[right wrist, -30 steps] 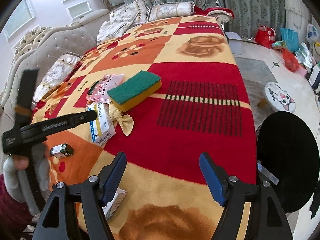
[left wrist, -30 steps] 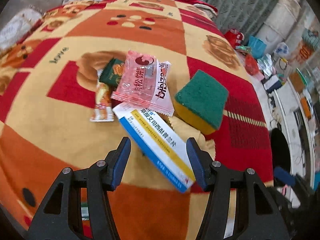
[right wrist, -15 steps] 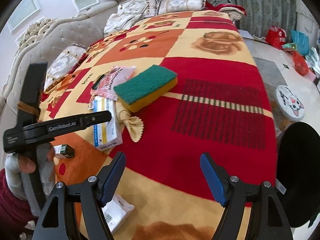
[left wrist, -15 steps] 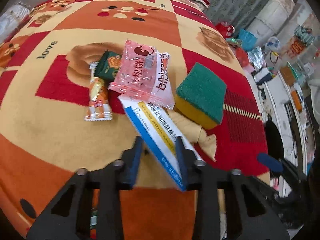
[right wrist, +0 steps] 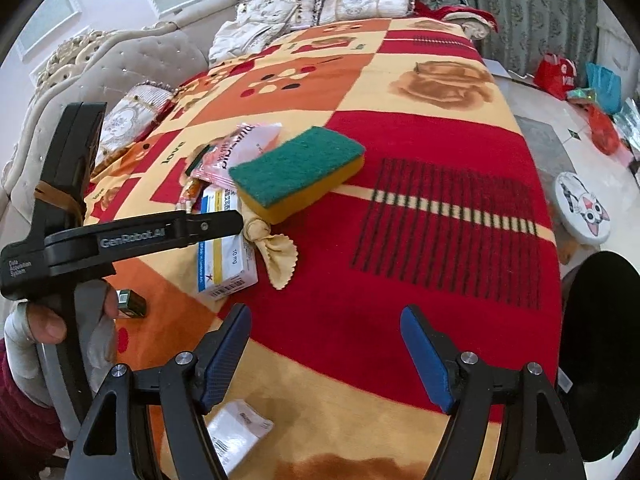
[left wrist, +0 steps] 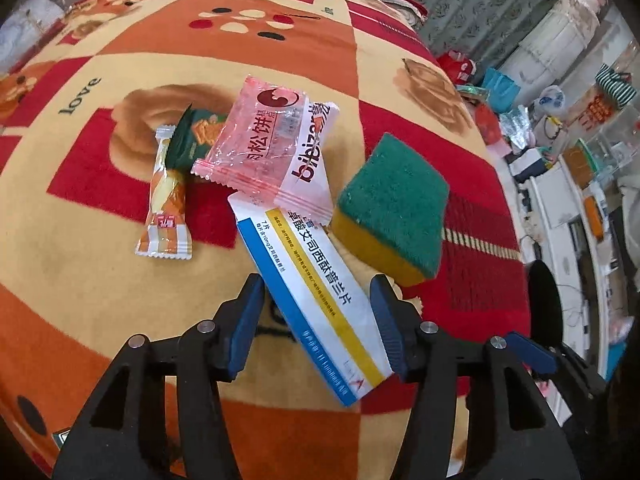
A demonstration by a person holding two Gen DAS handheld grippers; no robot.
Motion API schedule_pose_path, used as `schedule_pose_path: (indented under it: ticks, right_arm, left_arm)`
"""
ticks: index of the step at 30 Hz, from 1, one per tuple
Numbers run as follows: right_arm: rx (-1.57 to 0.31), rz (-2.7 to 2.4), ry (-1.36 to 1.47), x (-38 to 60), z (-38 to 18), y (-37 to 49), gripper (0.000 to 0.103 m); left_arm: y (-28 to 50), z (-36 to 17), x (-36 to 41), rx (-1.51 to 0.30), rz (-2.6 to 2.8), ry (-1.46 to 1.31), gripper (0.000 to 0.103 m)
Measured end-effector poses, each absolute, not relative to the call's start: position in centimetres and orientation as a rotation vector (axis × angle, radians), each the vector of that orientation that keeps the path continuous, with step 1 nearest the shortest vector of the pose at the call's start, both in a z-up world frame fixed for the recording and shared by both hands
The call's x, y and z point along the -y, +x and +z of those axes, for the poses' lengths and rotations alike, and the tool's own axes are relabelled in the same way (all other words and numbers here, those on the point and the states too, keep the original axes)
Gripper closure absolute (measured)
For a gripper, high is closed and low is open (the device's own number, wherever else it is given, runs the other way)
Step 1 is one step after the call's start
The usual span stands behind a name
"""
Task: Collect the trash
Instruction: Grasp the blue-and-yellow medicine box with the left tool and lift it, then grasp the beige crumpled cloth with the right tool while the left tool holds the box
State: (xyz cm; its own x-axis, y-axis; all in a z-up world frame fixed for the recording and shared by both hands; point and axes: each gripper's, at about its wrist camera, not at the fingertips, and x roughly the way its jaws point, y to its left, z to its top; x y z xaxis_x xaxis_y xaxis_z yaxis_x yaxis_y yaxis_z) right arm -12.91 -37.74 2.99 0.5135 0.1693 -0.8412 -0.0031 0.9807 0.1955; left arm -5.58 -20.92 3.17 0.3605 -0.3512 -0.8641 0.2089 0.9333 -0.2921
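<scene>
While the medicine box (left wrist: 316, 284) lies flat on the patterned blanket (left wrist: 80, 272), the left gripper (left wrist: 318, 312) straddles its near half, jaws apart, one blue pad on each long side. Whether the pads touch the carton cannot be told.

Landmark: the box.
- Far end tucked under a pink snack wrapper (left wrist: 266, 152).
- Beyond and left of the box: a green wrapper (left wrist: 192, 136), partly under the pink one; an orange-and-white candy wrapper (left wrist: 166, 204) just beside it.
- Right of the box: a green-and-yellow sponge (left wrist: 394, 208), resting on a tan cloth (right wrist: 276, 252) whose scalloped edge sticks out beside the box.
- Nearer the bed edge than the box: a small dark packet (right wrist: 130, 302).

Right gripper (right wrist: 326, 356) hangs over red blanket, well apart from the box, jaws wide and holding nothing. White paper packet (right wrist: 236, 436) beneath its left finger.
</scene>
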Motion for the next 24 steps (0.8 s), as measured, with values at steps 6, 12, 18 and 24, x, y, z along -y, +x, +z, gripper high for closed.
schedule_pose_path:
  ticks: [6,12,18,24]
  right_arm:
    - [-1.03,0.107,0.187,37.7,2.7,-12.3,0.028]
    - [-1.021,0.141,0.187,37.1,2.7,-11.9,0.028]
    - [-1.015,0.219,0.146,35.3,1.7,-9.8,0.028]
    - [-1.039,0.292,0.097,32.8,1.0,-6.2,0.047]
  left_arm:
    - [-4.6,3.0,21.7,-1.17,-0.348,-0.108,0.044]
    - [-5.9,3.6,20.0,-1.168,-0.373,-0.047,0.056]
    - [-8.0,5.4,16.2,-1.144,-0.373,-0.032,0.061]
    - [-8.6,6.9,13.9,-1.107,-0.361,-0.071,0.061]
